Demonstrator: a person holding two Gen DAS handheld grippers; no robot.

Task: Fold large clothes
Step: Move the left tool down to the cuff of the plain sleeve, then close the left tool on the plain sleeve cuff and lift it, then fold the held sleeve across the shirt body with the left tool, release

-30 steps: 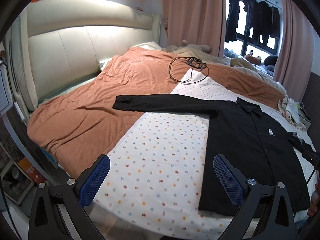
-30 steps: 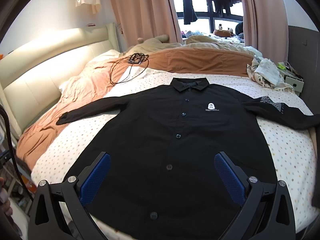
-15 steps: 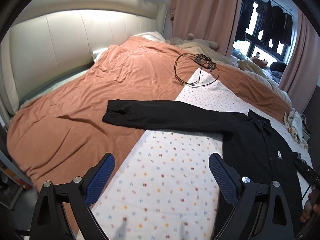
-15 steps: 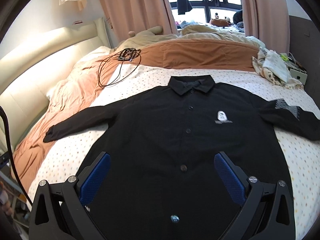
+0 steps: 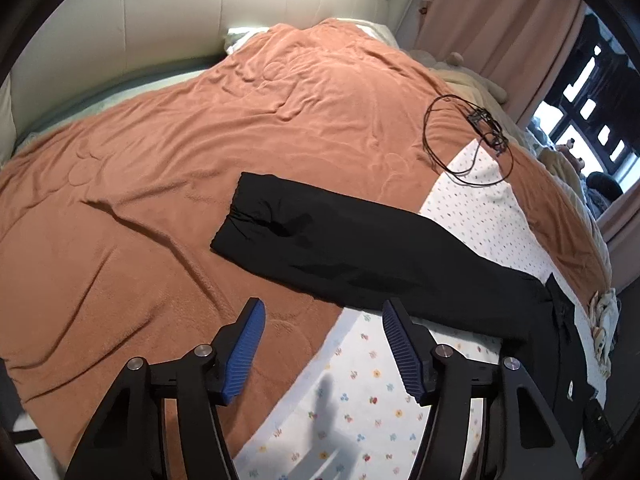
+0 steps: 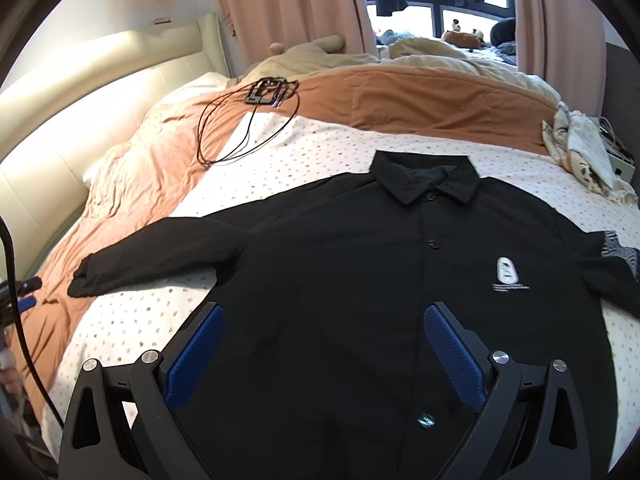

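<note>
A black long-sleeved button shirt (image 6: 360, 280) lies spread flat, front up, on a dotted white sheet (image 6: 132, 320) over the bed. Its left sleeve (image 5: 340, 248) stretches onto the orange blanket (image 5: 160, 160), cuff at the end. My left gripper (image 5: 324, 316) is open and empty, just short of that sleeve's near edge. My right gripper (image 6: 320, 324) is open and empty above the shirt's front, below the collar (image 6: 428, 180) and left of the white chest logo (image 6: 506, 272).
A black cable coil with a small device (image 6: 268, 92) lies on the blanket past the shirt; it also shows in the left wrist view (image 5: 480, 128). A crumpled light cloth (image 6: 580, 152) lies at the bed's right side. A cream headboard (image 5: 160, 20) and pink curtains (image 6: 288, 4) stand behind.
My left gripper has moved forward and left over the bed, close to the shirt's left sleeve. My right gripper has moved forward over the shirt's front. Both stay open.
</note>
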